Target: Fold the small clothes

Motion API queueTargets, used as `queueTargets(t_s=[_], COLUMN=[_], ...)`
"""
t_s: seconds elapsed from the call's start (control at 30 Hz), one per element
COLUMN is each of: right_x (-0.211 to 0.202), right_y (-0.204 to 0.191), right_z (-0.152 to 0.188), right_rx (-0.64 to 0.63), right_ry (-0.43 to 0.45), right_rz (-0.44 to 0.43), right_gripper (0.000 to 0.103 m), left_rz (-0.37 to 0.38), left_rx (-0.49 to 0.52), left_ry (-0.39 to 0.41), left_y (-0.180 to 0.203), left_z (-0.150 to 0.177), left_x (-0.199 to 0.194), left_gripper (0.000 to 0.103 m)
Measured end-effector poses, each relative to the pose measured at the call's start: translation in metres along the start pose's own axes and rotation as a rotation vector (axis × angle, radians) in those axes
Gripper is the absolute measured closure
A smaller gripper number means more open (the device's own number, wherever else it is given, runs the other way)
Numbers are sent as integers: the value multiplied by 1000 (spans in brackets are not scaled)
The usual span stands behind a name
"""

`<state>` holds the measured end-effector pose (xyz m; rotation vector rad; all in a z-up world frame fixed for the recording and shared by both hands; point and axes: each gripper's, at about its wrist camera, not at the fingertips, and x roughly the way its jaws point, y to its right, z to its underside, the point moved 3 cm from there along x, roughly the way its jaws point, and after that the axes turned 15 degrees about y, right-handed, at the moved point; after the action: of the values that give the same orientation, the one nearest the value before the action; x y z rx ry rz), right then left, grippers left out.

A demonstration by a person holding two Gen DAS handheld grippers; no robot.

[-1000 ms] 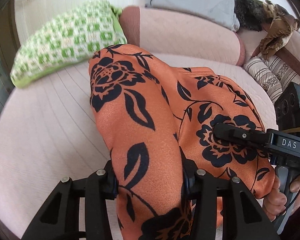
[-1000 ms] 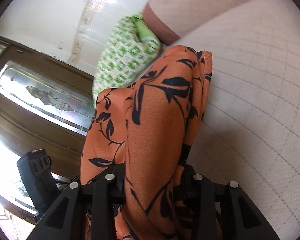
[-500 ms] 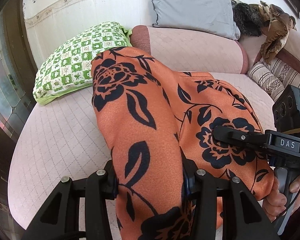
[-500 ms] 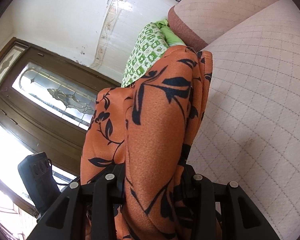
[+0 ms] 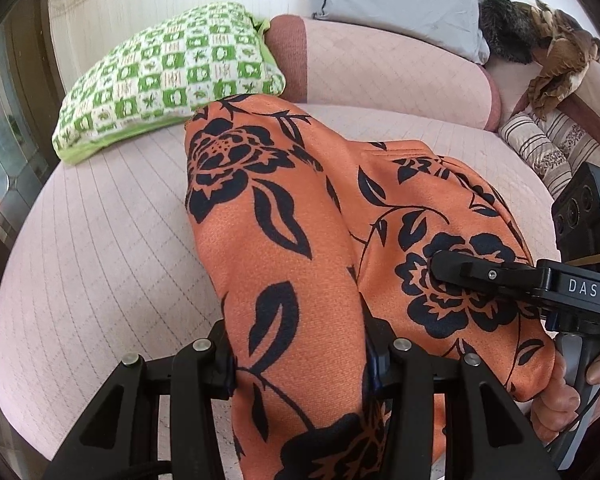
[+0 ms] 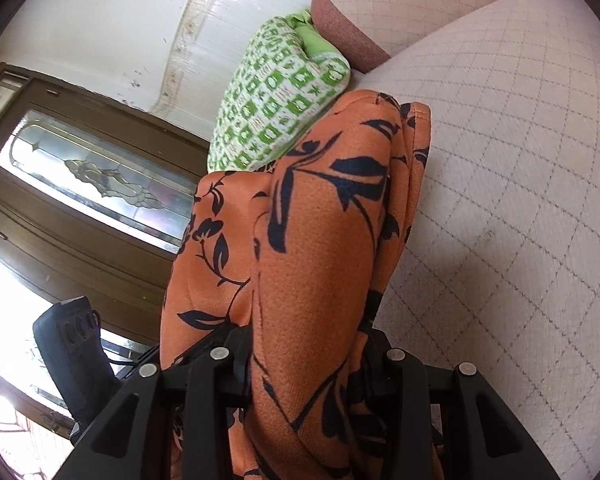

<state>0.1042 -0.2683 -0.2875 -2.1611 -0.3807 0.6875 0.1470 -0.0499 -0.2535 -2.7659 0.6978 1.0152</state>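
Observation:
An orange garment with black flowers point(image 5: 284, 248) hangs bunched over the pale pink quilted sofa seat point(image 5: 100, 256). My left gripper point(image 5: 300, 356) is shut on a thick fold of it, the cloth swelling up between the fingers. In the left wrist view my right gripper point(image 5: 452, 272) comes in from the right, a hand on its grip, its finger lying across the cloth. In the right wrist view my right gripper point(image 6: 308, 360) is shut on another fold of the same garment point(image 6: 316, 248), whose hem points toward the seat back. Both sets of fingertips are hidden by cloth.
A green-and-white checked pillow point(image 5: 172, 76) lies at the seat's far left, close behind the garment. A grey pillow point(image 5: 396, 0) and brown clothes point(image 5: 556, 52) sit on the backrest. A striped cushion point(image 5: 540, 152) is at the right. A glass-panelled wooden door point(image 6: 84, 184) stands beyond the sofa's left end.
Both grippers have carried the garment across the seat; the green pillow and backrest have slid rightward and nearer in both views. Both grips on the cloth are unchanged.

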Motion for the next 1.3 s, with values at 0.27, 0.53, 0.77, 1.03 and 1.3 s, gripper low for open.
queueTargets(t_s=[0.27, 0.53, 0.77, 1.03, 1.3], right_x=[22, 26, 41, 46, 5], right_y=[-4, 11, 35, 55, 37], right_z=[-2, 0, 7, 9, 3], right_rx=[8, 42, 83, 143, -3], right_ry=[-12, -47, -117, -158, -42], right_rz=[22, 81, 166, 186, 273], right_gripper=[63, 63, 63, 43, 37], left_rz=[-3, 17, 7, -92, -214], left_rx=[-15, -42, -80, -67, 41], left_ry=[-15, -61, -125, -128, -86], left_y=[-9, -8, -15, -23, -16], left_z=[1, 10, 27, 33, 22], left_x=[12, 29, 53, 53, 13], left_gripper=[55, 54, 46, 14, 14])
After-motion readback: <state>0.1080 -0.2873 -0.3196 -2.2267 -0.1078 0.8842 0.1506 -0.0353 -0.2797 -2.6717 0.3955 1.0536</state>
